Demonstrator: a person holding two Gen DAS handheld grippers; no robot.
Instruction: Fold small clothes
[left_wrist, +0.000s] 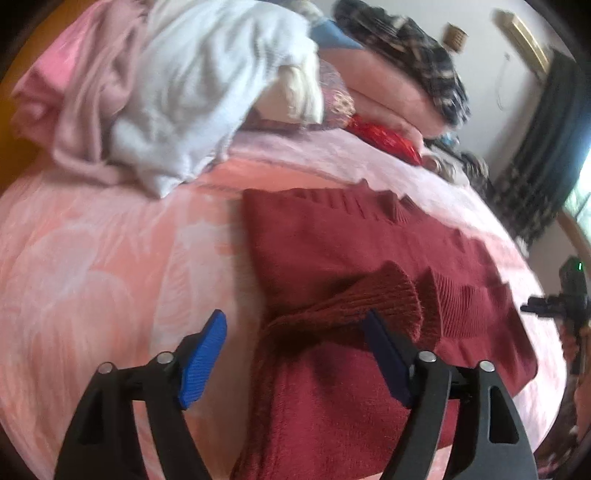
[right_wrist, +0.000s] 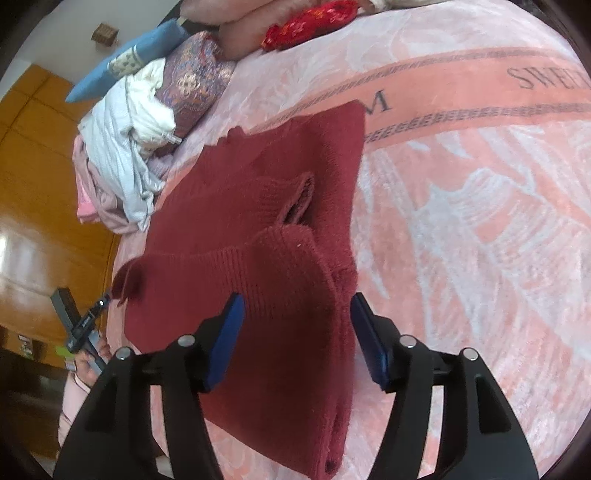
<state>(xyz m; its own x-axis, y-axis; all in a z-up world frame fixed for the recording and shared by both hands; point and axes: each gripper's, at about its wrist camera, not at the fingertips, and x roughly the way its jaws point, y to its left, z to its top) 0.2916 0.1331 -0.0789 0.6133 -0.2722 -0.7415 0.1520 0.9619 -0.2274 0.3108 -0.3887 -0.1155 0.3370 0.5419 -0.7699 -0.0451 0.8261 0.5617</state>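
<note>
Spread on the pink bed blanket, the red sweater lies half folded, sleeves crossed, beneath both wide-open, empty tools; its loose cuffs could be dragged open if snagged.

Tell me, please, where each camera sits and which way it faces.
Left wrist: on the left gripper, above the red sweater's sleeve, facing the clothes pile; both fingers show, apart.
Right wrist: on the right gripper, above the sweater's folded edge; fingers apart.
Shared: sweater, pink blanket, pile.
</note>
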